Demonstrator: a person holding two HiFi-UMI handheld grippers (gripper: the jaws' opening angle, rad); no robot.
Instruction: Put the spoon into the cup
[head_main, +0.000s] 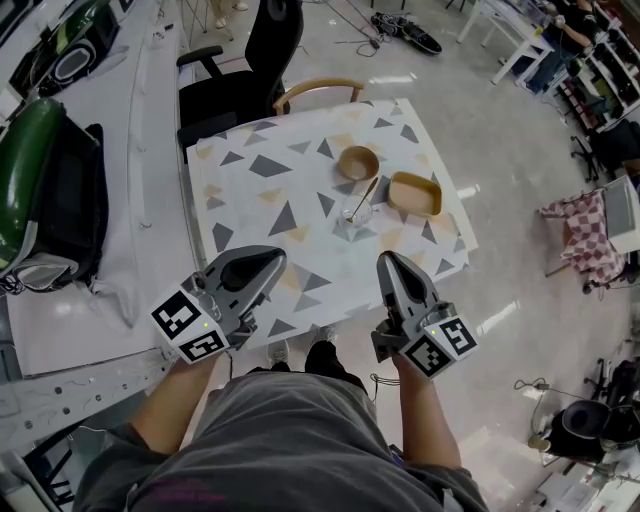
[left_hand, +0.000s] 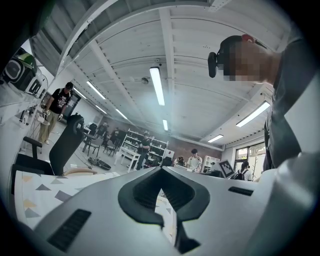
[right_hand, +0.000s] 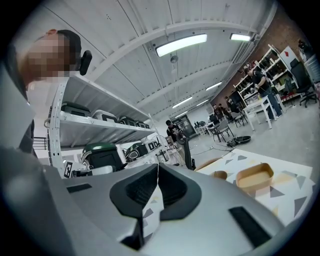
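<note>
A clear glass cup (head_main: 356, 214) stands on the patterned table (head_main: 262, 205), right of centre. A spoon (head_main: 363, 197) leans inside it, handle pointing up toward the far right. My left gripper (head_main: 268, 259) is shut and empty over the table's near edge, left of the cup. My right gripper (head_main: 385, 261) is shut and empty too, near the edge just below the cup. In both gripper views the jaw tips meet, the left gripper (left_hand: 161, 170) and the right gripper (right_hand: 157, 165) both tilted upward at the room.
A round brown bowl (head_main: 358, 162) sits behind the cup. A tan rectangular tray (head_main: 415, 193) (right_hand: 254, 177) lies to its right. A black office chair (head_main: 250, 70) and a wooden chair back (head_main: 317, 90) stand at the far side. A grey bench (head_main: 130, 180) runs along the left.
</note>
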